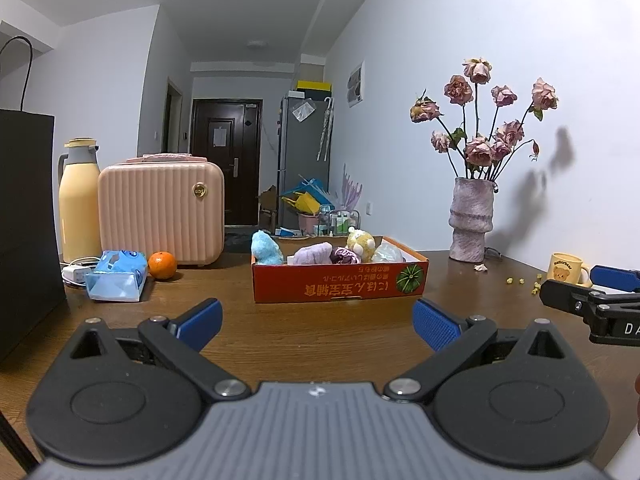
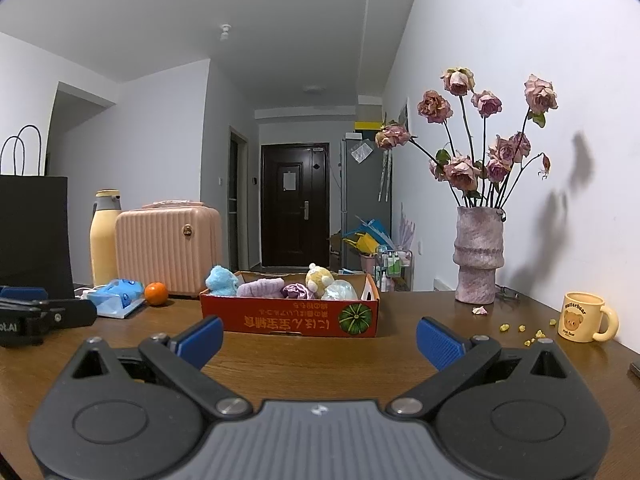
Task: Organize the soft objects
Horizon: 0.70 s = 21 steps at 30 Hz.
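So the soft stuff is all piled inside the red cardboard box (image 1: 340,282) on the worktop (image 1: 320,332), with the blue plush (image 1: 266,247) at the box's left end, the purple knit thing (image 1: 314,254) in the middle and the yellow plush (image 1: 360,242) toward its right end. Both the left gripper (image 1: 318,326) and the right gripper (image 2: 320,336) are spread wide with nothing in them, hanging back on the near side of the box and pointing right at its long printed face. The box runs crosswise to both, and I'd guess the left one is a bit nearer the blue plush end, the right one nearer the yellow plush.
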Motion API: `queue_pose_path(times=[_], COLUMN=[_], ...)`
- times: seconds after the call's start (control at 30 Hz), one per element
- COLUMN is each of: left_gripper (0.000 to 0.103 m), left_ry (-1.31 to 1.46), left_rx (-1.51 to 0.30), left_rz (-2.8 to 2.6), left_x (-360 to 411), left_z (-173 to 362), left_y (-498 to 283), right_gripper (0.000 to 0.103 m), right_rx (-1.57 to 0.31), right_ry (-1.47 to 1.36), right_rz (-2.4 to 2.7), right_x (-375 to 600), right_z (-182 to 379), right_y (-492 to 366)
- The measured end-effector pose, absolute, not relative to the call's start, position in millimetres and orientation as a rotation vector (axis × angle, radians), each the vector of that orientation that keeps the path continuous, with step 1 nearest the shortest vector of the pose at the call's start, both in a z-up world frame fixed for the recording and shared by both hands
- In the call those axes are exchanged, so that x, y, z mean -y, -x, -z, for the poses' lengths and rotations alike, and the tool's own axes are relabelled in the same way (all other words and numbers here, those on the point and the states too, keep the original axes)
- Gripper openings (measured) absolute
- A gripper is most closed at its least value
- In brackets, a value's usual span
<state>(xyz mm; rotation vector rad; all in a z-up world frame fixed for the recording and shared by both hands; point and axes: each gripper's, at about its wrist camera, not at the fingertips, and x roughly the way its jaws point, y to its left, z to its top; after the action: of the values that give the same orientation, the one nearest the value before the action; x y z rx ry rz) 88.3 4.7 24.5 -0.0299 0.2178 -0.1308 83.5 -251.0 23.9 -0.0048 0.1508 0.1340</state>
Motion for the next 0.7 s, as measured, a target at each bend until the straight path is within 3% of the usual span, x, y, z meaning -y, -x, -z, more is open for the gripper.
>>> queue_pose_path(times=[0.7], left_gripper=[0.103], left_ry=[0.032], left_rx=[-0.215], left_rz=[0.131], left_x=[-4.8], left_z=[-25.0], left_y=[-87.0], right_gripper=[0.103], right_rx=[-0.142], right_ry=[0.009], right_rz=[-0.137], right_x=[248.6], right_z=[-25.2], right_y=[-80.4])
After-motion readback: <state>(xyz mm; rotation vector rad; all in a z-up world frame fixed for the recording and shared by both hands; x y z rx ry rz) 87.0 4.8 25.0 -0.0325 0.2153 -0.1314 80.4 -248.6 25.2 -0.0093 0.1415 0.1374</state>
